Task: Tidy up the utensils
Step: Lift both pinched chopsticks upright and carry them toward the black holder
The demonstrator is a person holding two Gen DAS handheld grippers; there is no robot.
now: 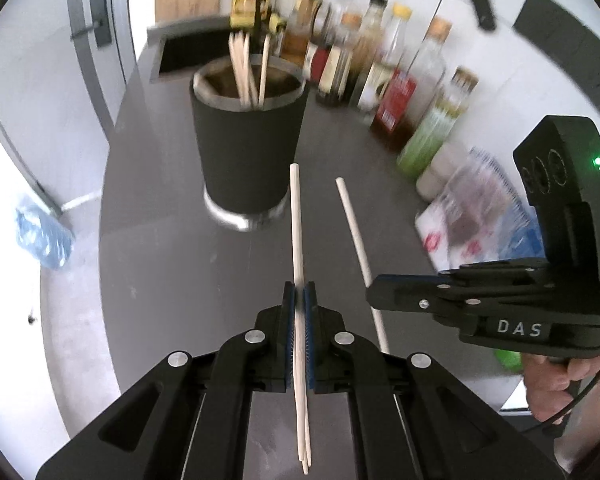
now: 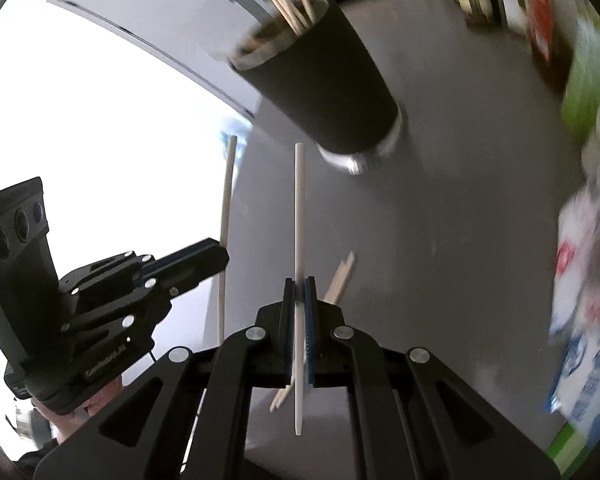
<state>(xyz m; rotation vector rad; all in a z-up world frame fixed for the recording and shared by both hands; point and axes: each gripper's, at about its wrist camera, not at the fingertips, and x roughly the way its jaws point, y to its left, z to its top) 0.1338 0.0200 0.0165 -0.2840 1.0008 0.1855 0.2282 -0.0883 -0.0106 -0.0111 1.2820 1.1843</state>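
A black utensil cup holding several chopsticks stands on the grey counter; it also shows in the right wrist view. My left gripper is shut on a pale chopstick that points toward the cup. My right gripper is shut on a white chopstick; that chopstick also shows in the left wrist view, held by the right gripper. The left gripper and its chopstick show in the right wrist view. A pair of wooden chopsticks lies on the counter under my right gripper.
A row of sauce bottles lines the wall at the back right. Plastic packets lie to the right. A sink is behind the cup. The counter's left edge drops to a white floor with a water bottle.
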